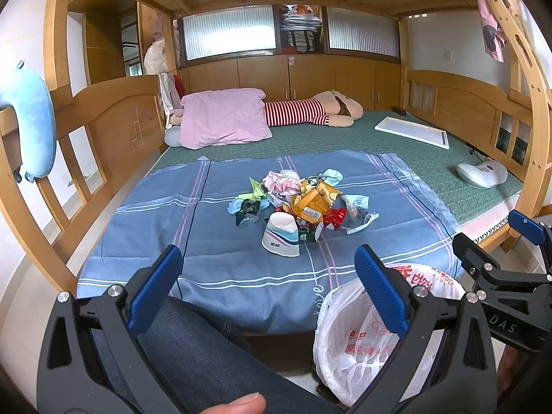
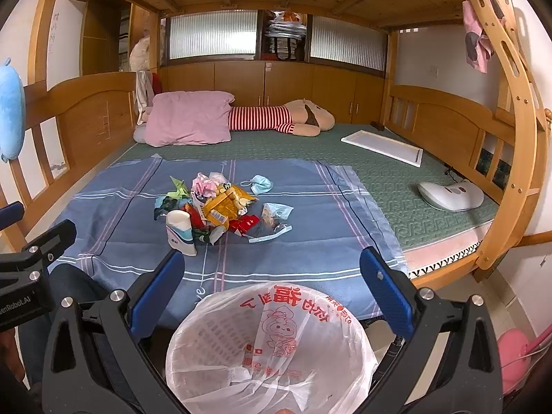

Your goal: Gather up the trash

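Left wrist view: my left gripper (image 1: 269, 288) is spread wide, holding nothing, hovering over my knee at the bed's near edge. The trash pile (image 1: 300, 203) lies straight ahead on the blue sheet (image 1: 145, 227), well apart from my fingertips, its spread running left to right. 1 white paper cup (image 1: 280, 234) stands inverted nearest me. The lined bin (image 1: 355, 341) sits low to my right, off the bed. Right wrist view: my right gripper (image 2: 272, 293) is likewise spread and empty, directly above the bin (image 2: 272, 352). The pile (image 2: 220, 207) lies ahead and slightly left, so I judge the left gripper the nearer. Bare sheet surrounds the pile on every side; the bed frame posts stand clear.
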Action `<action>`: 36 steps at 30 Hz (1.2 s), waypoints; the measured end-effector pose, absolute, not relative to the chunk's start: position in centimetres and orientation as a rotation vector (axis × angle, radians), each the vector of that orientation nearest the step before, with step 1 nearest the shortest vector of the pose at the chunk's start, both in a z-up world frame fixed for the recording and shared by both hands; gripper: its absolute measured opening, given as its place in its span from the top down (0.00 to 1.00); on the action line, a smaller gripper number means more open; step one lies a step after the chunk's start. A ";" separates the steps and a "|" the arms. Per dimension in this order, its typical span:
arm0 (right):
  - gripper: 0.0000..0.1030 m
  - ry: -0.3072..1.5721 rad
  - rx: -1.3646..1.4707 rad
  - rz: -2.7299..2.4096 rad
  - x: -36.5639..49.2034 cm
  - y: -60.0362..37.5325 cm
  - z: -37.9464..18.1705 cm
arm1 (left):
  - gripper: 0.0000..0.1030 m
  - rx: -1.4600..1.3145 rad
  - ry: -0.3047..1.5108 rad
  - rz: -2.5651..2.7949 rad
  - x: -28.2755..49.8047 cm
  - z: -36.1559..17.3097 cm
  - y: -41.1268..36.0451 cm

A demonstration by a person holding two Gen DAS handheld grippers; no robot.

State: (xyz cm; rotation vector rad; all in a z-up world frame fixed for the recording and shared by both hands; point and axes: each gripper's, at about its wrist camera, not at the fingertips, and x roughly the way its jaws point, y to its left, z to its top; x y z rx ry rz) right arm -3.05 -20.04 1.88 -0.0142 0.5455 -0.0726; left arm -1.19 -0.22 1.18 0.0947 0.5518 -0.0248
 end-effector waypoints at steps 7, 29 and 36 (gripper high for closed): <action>0.03 0.546 -0.017 -0.071 -2.9 -19.7 1.3 | 0.03 0.099 0.550 -0.026 -1.2 1.3 -0.1; 0.03 0.541 -0.003 -0.062 -2.8 -19.8 1.4 | 0.03 0.112 0.535 -0.026 -1.6 1.5 -0.6; 0.03 0.541 0.001 -0.058 -2.8 -19.7 1.6 | 0.03 0.113 0.534 -0.025 -1.6 1.5 -0.7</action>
